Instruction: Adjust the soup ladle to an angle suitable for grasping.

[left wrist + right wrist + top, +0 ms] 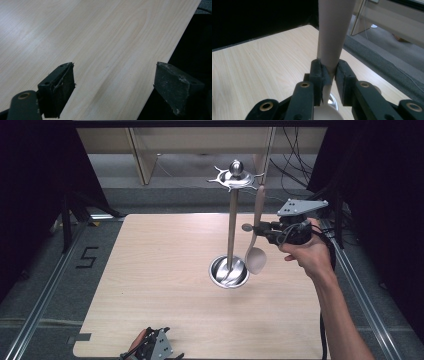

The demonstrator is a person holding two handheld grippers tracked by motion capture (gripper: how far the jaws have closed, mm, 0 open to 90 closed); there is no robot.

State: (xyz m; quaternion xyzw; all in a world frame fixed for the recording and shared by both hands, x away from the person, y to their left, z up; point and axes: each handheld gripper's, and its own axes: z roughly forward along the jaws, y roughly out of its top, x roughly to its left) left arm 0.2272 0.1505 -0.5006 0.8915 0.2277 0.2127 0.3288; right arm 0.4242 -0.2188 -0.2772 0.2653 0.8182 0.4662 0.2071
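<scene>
Gripping spoon (256,237) upright in right hand-held gripper (264,231), just right of stand (231,227); left hand-held gripper (113,87) open over near counter (165,270) edge.

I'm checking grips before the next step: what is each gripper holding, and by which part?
The right gripper clamps a pale spoon by its handle, bowl hanging down beside the metal stand. The left gripper is open, holding nothing.

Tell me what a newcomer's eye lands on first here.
First, the tall metal stand right of the table's middle, with its round base and hooked crown. Beside it, the right tongs are clamped on a pale spoon's handle, holding it upright, bowl down. At the table's near edge, the left tongs are open, holding nothing.
</scene>
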